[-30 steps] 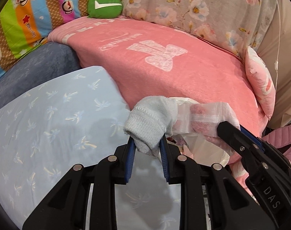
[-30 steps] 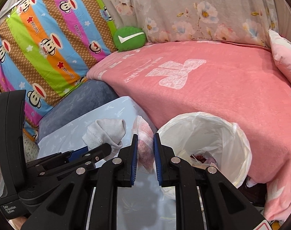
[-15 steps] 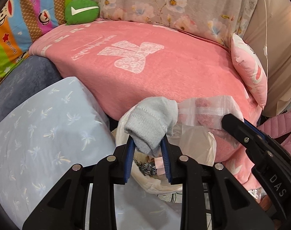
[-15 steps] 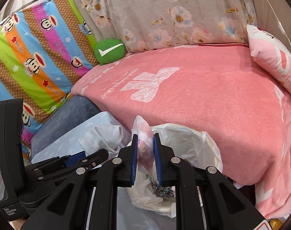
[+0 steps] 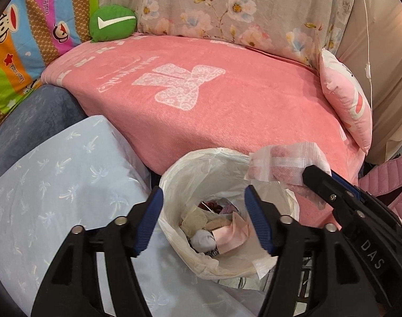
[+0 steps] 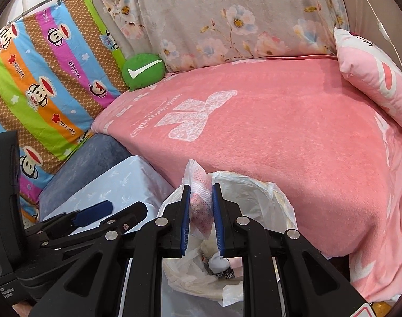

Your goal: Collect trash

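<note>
A trash bin with a white liner [image 5: 174,182] stands beside the pink bed; it also shows in the right wrist view [image 6: 256,192]. My left gripper [image 5: 203,219] is open and empty above its mouth. A grey sock [image 5: 203,239] lies inside on crumpled trash, also seen in the right wrist view [image 6: 220,262]. My right gripper [image 6: 200,202] is shut on a clear zip bag with pink contents [image 6: 198,206], held over the bin's rim; the bag also shows in the left wrist view [image 5: 285,163].
A pink blanket [image 5: 214,97] covers the bed behind the bin. A light blue patterned cushion [image 5: 55,185] lies to the left, on a dark blue one [image 5: 29,121]. A pink pillow [image 5: 346,105] and a green round cushion [image 5: 112,22] sit at the bed's edges.
My left gripper has opened and the grey sock has dropped into the bin. Both grippers moved right over the bin. The right gripper still holds the zip bag.
</note>
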Demonstrator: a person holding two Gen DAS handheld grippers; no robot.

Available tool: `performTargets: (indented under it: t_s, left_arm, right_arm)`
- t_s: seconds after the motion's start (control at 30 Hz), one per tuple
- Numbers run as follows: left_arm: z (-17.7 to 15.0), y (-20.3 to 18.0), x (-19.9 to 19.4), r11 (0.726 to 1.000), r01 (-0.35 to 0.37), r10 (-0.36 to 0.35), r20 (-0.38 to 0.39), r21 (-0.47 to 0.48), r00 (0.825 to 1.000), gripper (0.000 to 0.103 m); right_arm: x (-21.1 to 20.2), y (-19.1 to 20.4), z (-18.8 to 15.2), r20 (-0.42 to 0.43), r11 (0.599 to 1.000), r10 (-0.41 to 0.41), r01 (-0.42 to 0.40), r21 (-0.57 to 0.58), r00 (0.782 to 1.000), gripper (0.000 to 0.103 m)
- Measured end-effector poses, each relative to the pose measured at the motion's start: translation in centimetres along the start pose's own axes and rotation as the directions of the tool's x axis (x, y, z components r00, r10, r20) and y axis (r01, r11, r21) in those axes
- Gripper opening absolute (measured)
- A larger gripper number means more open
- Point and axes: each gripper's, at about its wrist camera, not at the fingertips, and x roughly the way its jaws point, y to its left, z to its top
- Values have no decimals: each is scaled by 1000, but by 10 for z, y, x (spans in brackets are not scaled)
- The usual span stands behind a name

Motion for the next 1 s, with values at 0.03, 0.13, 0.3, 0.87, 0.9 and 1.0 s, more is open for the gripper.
performTargets:
  t_s: [0.03,0.13,0.3,0.87,0.9,1.0]
  left_arm:
    - [0,1,-1,1000,-4,4,3,1,1000,64]
    - [1,4,-2,1000,-20,20,10,0,1000,67]
    - [1,13,-2,999,-35,35,9,-19,999,68]
    - [-17,43,-21,991,-112,115,40,-79,993,87]
    - [-19,45,-22,990,-117,121,43,-83,992,87]
    - [-24,50,-26,986,-138,143,46,-91,989,88]
  right_arm:
    - [1,1,1,1,1000,-1,1,-2,1000,20]
    - [2,3,2,6,1000,2,-1,-2,1000,21]
    - [3,8,2,7,1000,-1,1,-6,1000,34]
    - [-10,30,-17,-28,995,-28,26,-91,999,50]
    - [-10,30,-19,-29,995,-29,26,-94,999,52]
    - [-12,32,-25,-38,995,-25,21,-96,999,57]
